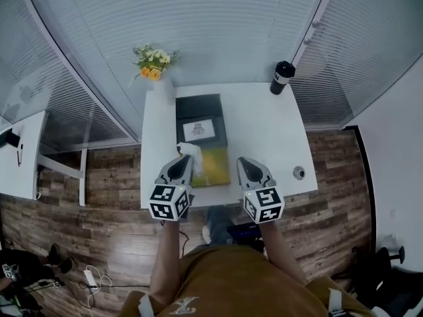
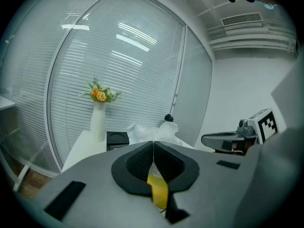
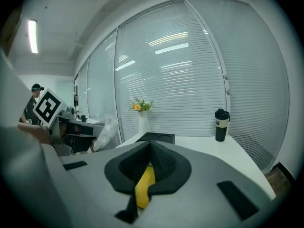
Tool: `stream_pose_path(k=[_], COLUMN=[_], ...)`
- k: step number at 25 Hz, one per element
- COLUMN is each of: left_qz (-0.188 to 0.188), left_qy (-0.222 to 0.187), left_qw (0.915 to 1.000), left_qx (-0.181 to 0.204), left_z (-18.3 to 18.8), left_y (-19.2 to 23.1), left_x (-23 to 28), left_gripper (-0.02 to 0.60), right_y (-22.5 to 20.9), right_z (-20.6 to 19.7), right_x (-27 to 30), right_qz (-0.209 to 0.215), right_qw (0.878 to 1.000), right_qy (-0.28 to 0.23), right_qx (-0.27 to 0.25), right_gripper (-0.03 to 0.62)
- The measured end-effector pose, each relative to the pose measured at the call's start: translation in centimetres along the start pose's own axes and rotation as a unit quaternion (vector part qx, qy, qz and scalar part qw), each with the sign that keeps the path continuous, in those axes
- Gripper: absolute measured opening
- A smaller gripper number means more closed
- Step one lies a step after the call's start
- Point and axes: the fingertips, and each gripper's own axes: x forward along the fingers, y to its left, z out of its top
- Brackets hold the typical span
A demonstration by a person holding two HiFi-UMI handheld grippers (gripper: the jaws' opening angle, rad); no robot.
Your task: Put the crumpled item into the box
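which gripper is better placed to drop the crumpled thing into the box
Left. The left gripper is shut on the crumpled item, holding it right by the black box. The right gripper is shut on nothing, off to the side.

The crumpled item (image 1: 192, 154) is white; at its twelve o'clock a black box (image 1: 198, 105); yellow-orange flowers (image 1: 153, 61) at eleven; white table (image 1: 264, 137).

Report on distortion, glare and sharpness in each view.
Head view: fisheye bows the blinds and the white table; light even, shadows soft. Left gripper view: dark corners, lamp streaks glare on the glass wall; the near jaws look soft. Right gripper view: same dark rim, streaks on the glass, a blown-out ceiling light.
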Motion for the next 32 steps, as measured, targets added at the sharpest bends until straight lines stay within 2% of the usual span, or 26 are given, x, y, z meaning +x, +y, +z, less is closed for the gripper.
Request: stream_pose_path(k=[16,32], left_qz=[0.007,0.014], left_qy=[0.021,0.064], left_qw=[0.9997,0.9975], left_qx=[-0.011,-0.028], left_z=[-1.5,-5.5], left_y=[1.2,2.4], left_x=[1.4,2.9], left_gripper=[0.03,0.03], right_y=[-0.5,-0.9], right_z=[-1.4,-4.5], right_x=[2.2,3.8], right_qz=[0.009,0.017], right_qw=[1.0,0.998], right_qy=[0.021,0.056], right_qx=[0.006,0.016], right_gripper=[0.012,0.012])
